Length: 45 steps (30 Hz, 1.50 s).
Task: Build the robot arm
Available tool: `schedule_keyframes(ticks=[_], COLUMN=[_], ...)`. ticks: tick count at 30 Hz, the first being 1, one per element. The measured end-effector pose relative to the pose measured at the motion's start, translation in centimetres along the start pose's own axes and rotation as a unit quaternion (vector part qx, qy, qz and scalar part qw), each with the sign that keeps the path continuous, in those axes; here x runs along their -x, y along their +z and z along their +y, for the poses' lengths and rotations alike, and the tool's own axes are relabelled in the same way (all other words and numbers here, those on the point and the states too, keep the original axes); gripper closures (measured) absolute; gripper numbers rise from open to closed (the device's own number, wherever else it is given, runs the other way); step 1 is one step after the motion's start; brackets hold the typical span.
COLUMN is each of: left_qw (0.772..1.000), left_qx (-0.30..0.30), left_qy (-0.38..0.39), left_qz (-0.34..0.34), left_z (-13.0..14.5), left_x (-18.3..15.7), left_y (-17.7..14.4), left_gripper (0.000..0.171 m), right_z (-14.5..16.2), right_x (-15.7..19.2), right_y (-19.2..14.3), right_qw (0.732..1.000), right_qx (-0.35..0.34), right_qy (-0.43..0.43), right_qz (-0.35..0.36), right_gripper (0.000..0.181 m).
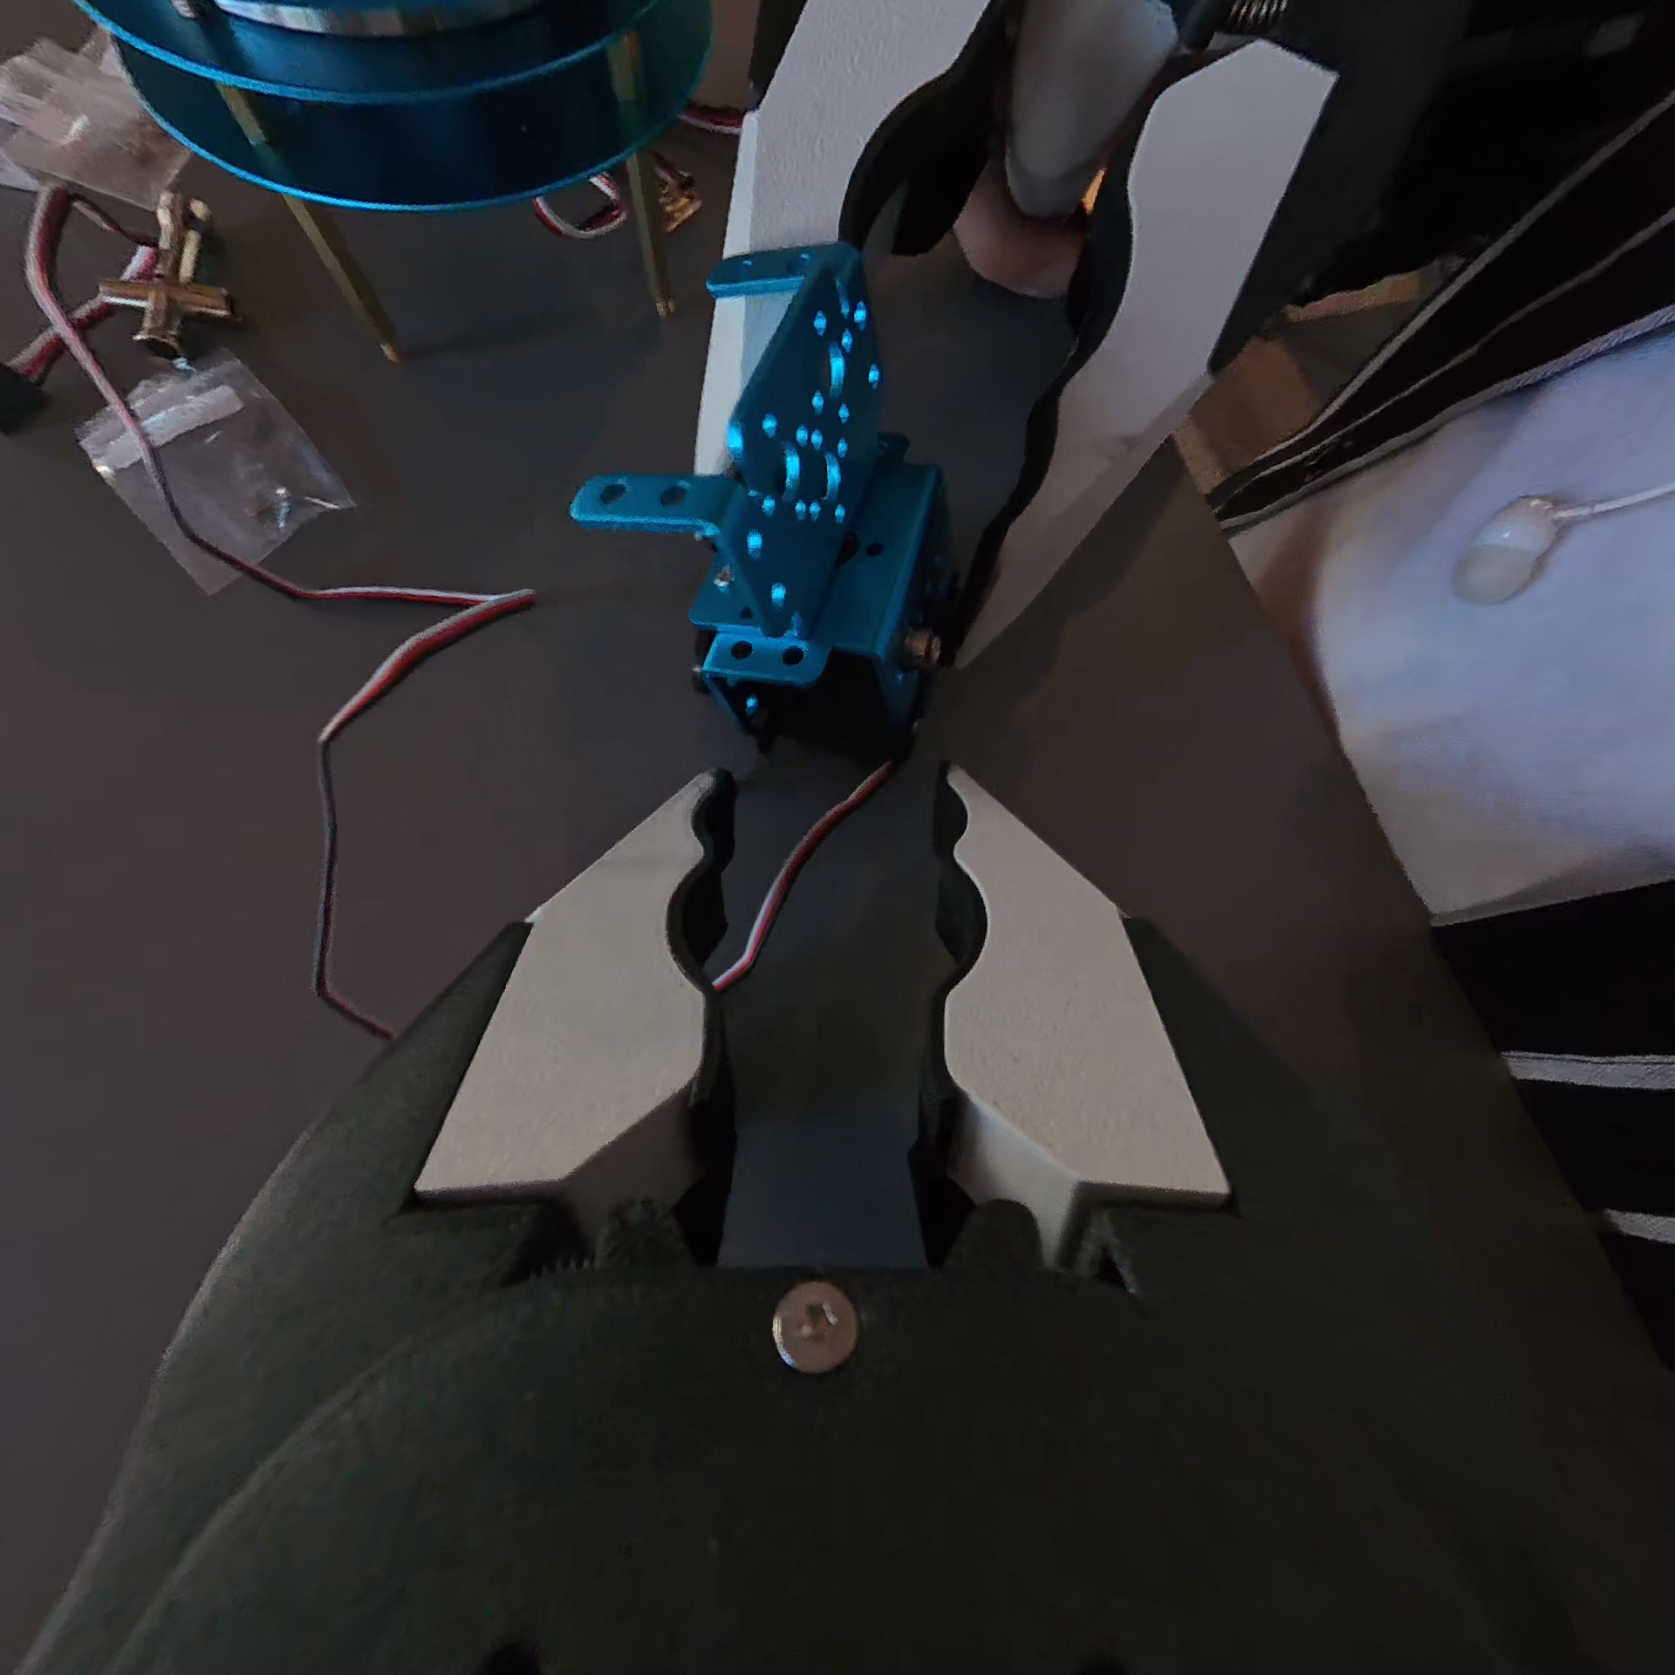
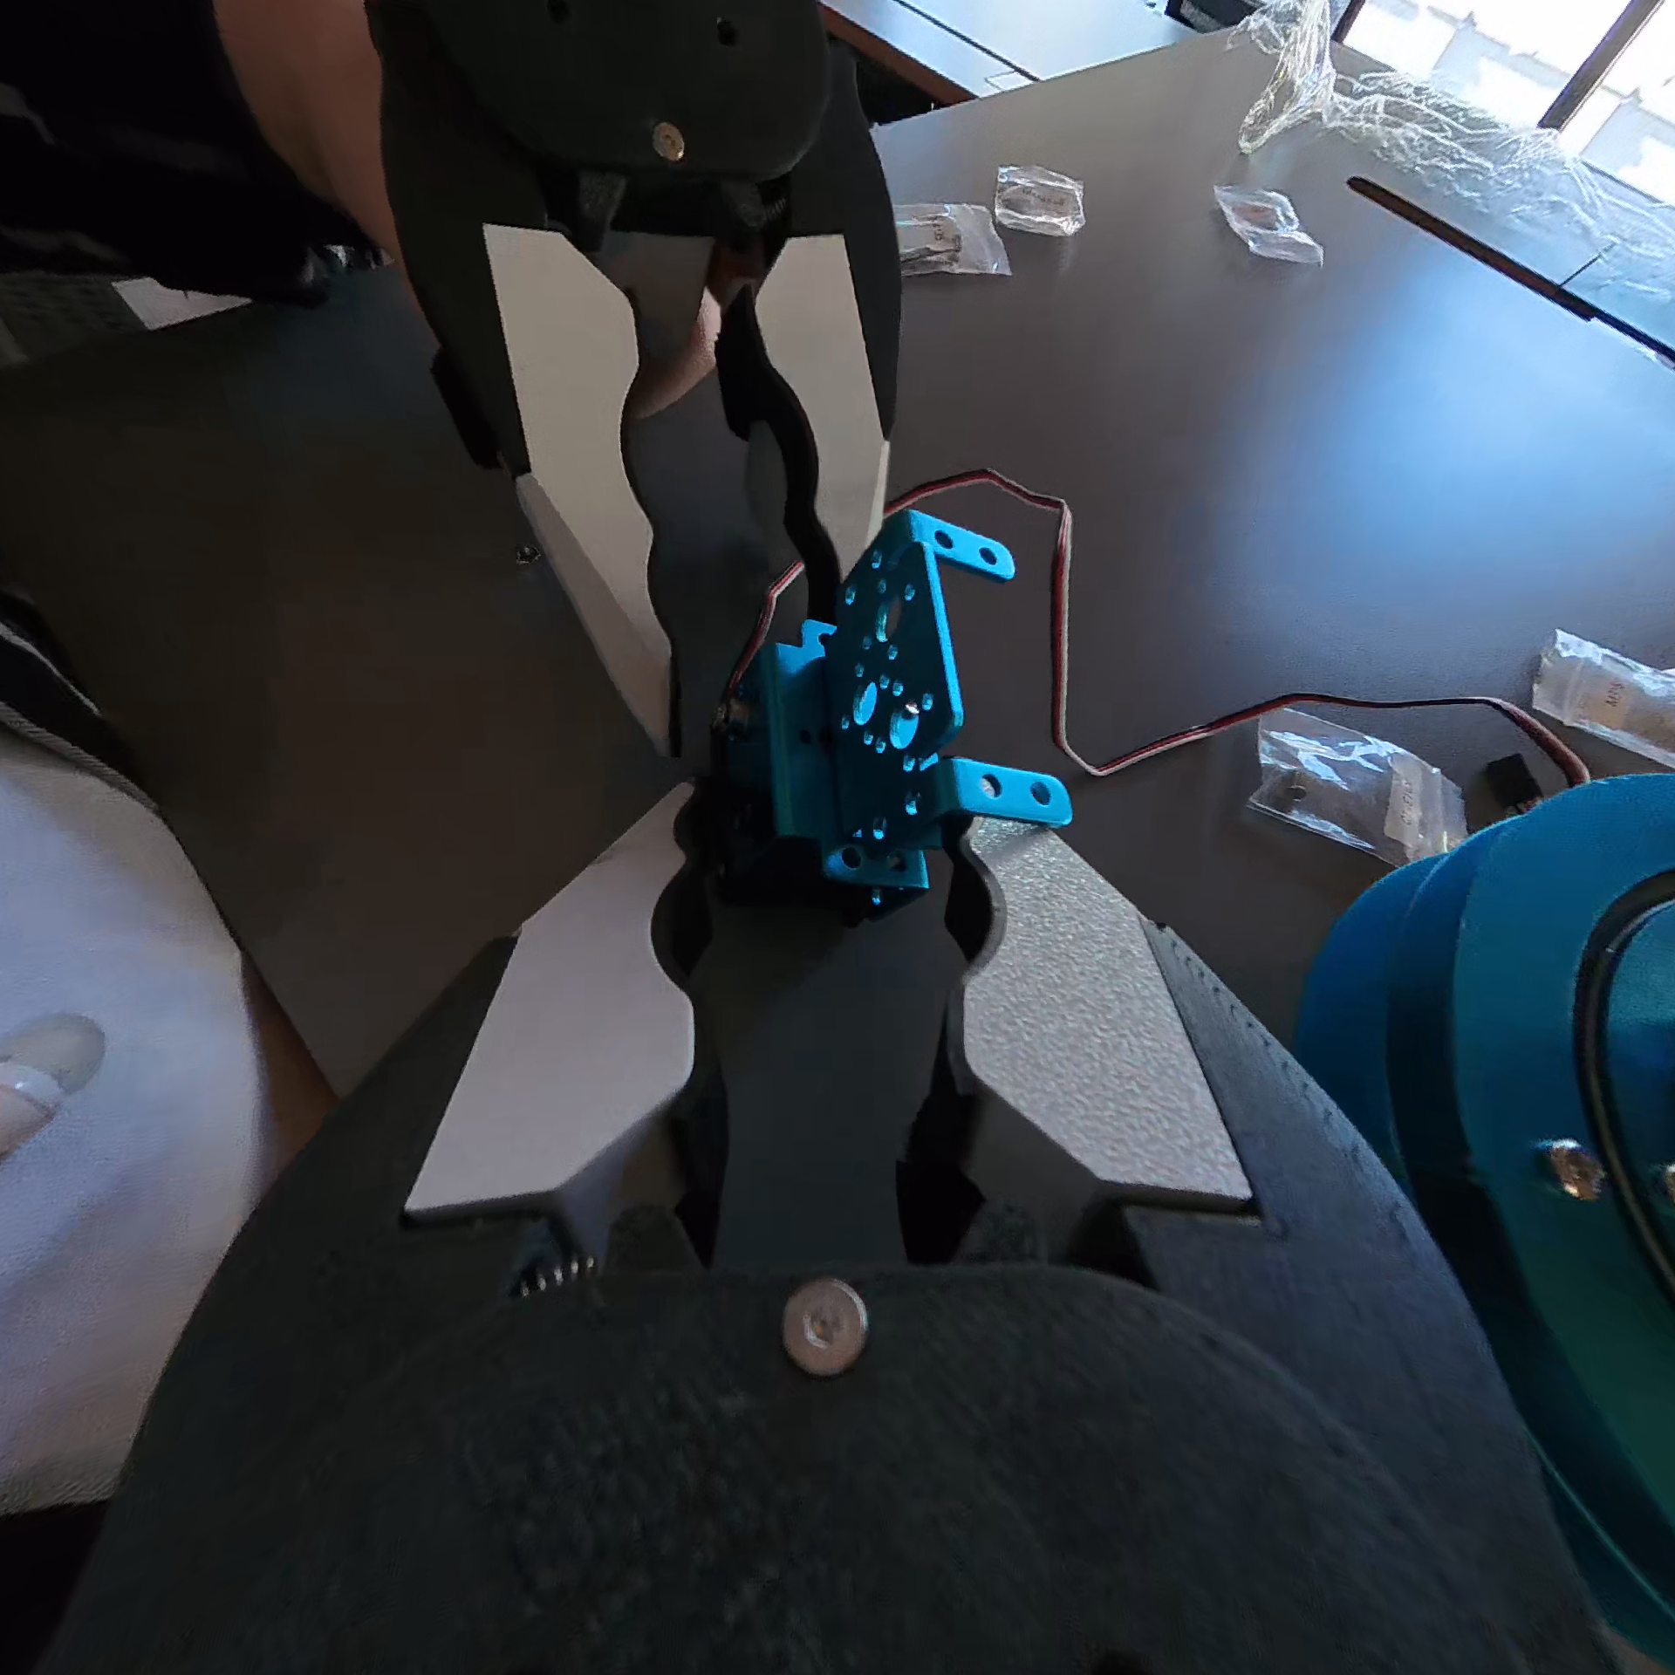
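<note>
A blue perforated metal bracket on a black servo (image 1: 816,508) stands between my two grippers, which face each other over a dark table (image 1: 227,861). My right gripper (image 2: 829,816) has a fingertip against each side of the servo base (image 2: 870,725) and grips it. In the left wrist view its white fingers (image 1: 1169,299) come down from the top around the bracket. My left gripper (image 1: 834,775) is open, its tips just short of the servo. The servo's red, white and black wire (image 1: 789,870) runs between its fingers. In the right wrist view the left gripper's fingers (image 2: 580,435) reach in from above.
A blue round acrylic platform on brass standoffs (image 1: 390,100) stands at the back left, and shows at the right (image 2: 1541,1088) in the right wrist view. A brass cross wrench (image 1: 168,299), small plastic bags (image 1: 217,462) (image 2: 1350,779) and crumpled wrap (image 2: 1405,100) lie around. A person's white garment (image 1: 1495,707) is at the table edge. Less than 4 cm separates the two grippers' tips. From the right gripper's tips to the brass cross wrench (image 1: 168,299) is close to 15 centimetres.
</note>
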<state>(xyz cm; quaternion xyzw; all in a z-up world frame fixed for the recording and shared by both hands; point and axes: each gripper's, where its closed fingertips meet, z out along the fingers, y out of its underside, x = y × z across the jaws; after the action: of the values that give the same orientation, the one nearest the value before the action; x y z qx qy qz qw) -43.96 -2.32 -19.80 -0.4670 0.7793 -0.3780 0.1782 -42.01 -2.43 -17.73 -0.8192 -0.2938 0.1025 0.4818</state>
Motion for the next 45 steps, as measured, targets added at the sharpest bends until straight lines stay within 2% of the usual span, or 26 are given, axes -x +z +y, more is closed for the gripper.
schedule_keyframes(ticks=[8, 16, 20, 23, 27, 30, 32, 35, 39, 41, 45], left_qw=[1.0, 0.999, 0.996, 0.988, 0.97, 0.954, 0.937, 0.911, 0.871, 0.849, 0.808], left_qx=[-0.011, -0.035, -0.064, -0.083, -0.124, -0.125, -0.127, -0.129, -0.131, -0.105, -0.044], left_qy=[0.008, 0.001, -0.037, -0.11, -0.184, -0.214, -0.25, -0.318, -0.373, -0.409, -0.458], left_qz=[-0.028, -0.03, -0.047, -0.062, -0.101, -0.168, -0.209, -0.23, -0.293, -0.318, -0.369], left_z=[-0.1, -1.0, -1.8, -2.6, -5.0, -6.1, -6.6, -7.3, -7.9, -7.7, -7.4], left_x=[0.6, 0.5, 0.5, 0.3, 0.2, 1.3, 2.0, 1.8, 2.2, 2.3, 3.1], left_y=[-0.1, -0.5, -2.2, -3.4, -3.6, -4.2, -4.9, -5.3, -4.9, -3.9, -2.0], left_gripper=[0.129, 0.143, 0.143, 0.129, 0.115, 0.114, 0.121, 0.119, 0.119, 0.113, 0.113], right_z=[-0.1, -0.4, -0.3, -0.1, -0.2, -0.1, 0.2, 1.1, 0.9, 0.8, 0.4], right_x=[-0.2, -0.9, -0.8, -0.7, -0.8, -0.9, -0.7, 0.3, 1.0, 1.4, 2.3], right_y=[0.0, -0.1, 0.1, 0.4, 0.4, 0.2, 0.2, 0.3, -1.0, -2.0, -3.5], right_qw=[0.999, 0.992, 0.996, 0.995, 0.988, 0.984, 0.984, 0.99, 0.998, 1.0, 0.996], right_qx=[-0.005, -0.013, 0.003, 0.026, 0.034, 0.029, 0.032, 0.051, 0.01, -0.014, -0.054], right_qy=[0.034, 0.123, 0.082, 0.023, 0.011, 0.016, 0.031, 0.035, 0.005, -0.005, -0.03], right_qz=[-0.01, -0.017, 0.025, 0.09, 0.153, 0.173, 0.17, 0.126, 0.054, 0.01, -0.058], right_gripper=[0.131, 0.131, 0.131, 0.131, 0.131, 0.131, 0.129, 0.113, 0.124, 0.13, 0.136])
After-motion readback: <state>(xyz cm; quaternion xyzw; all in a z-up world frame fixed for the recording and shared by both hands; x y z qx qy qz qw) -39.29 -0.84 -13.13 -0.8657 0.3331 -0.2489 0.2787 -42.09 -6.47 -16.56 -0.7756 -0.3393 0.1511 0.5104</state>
